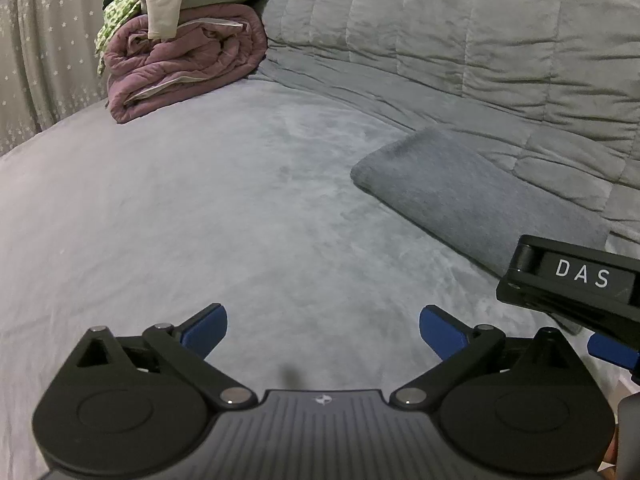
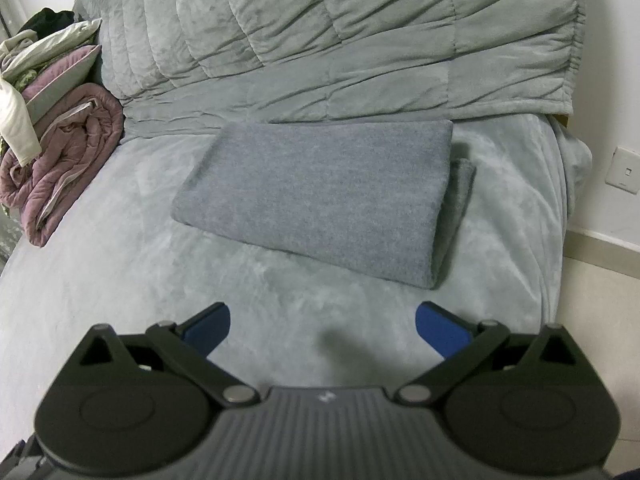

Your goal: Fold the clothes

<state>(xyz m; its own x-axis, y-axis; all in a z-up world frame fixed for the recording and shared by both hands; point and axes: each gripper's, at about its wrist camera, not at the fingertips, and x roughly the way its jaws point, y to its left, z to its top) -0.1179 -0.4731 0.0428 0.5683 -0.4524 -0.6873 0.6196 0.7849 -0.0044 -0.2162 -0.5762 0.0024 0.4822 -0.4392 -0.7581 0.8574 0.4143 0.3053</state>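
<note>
A: Cloth first, and we have a grey folded garment (image 2: 320, 196) lying flat on the bed cover (image 2: 132, 264), a neat rectangle with its far edge close to the foot of the quilted grey duvet (image 2: 360, 40). Along its right side we see a lower layer poking out a little from under the top fold.

B: We see it from the left wrist camera too, the folded garment (image 1: 472, 196) sitting off to the right, with the bed cover (image 1: 180, 220) bare in front of us.

A: Right gripper (image 2: 322, 326) is above the bed cover just short of the garment's near edge, blue pads spread wide, nothing between them. No contact with the cloth that we can make out.

B: Left gripper (image 1: 323, 328) is the same story: jaws wide apart, empty, over bare cover, well to the left of the garment. At the right edge of our view we catch the side of the right gripper (image 1: 576, 280), its black body marked DAS, just beside ours.

A: Back left we have a rolled purple comforter (image 2: 68, 152) with loose pale and green clothes (image 2: 24, 80) heaped on top, well apart from the garment.

B: And on the right, a white wall with a wall plate (image 2: 626, 170).
</note>
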